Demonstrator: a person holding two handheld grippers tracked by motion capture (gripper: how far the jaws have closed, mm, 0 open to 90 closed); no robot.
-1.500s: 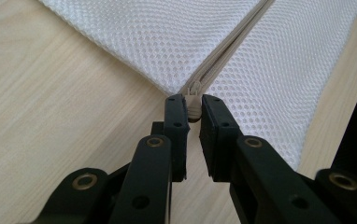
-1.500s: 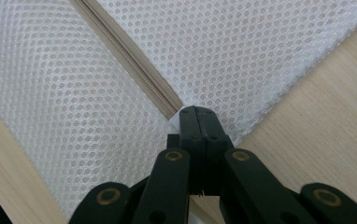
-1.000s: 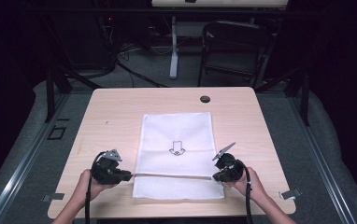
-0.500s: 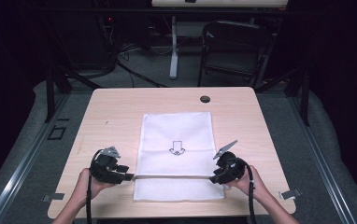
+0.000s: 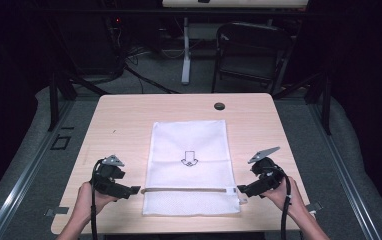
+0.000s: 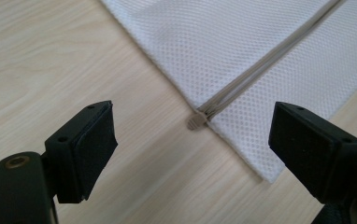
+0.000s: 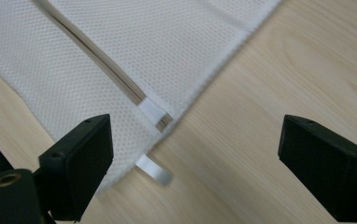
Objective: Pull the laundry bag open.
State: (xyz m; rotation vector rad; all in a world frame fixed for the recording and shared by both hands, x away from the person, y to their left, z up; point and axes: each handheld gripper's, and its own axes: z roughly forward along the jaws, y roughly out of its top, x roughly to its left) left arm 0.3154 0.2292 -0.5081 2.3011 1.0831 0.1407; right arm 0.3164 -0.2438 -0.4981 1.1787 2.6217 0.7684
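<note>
The left gripper [image 5: 138, 190] and right gripper [image 5: 240, 189] have just been opening and now stand spread, nothing pinched between the jaws. Between them the white mesh bag [image 5: 189, 160] lies flat on the wooden table [image 5: 124, 120], its beige zipper [image 5: 189, 190] running gripper to gripper.

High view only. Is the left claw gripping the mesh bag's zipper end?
Observer: No. The left claw has just been opening; its pads are clear of the beige zipper end, which lies ahead on the table.
Operator: Right claw?
Observer: The right claw has also just been opening, with nothing pinched.
Operator: Anything at that corner?
Observer: A small white tab sticks out from the mesh bag edge.
</note>
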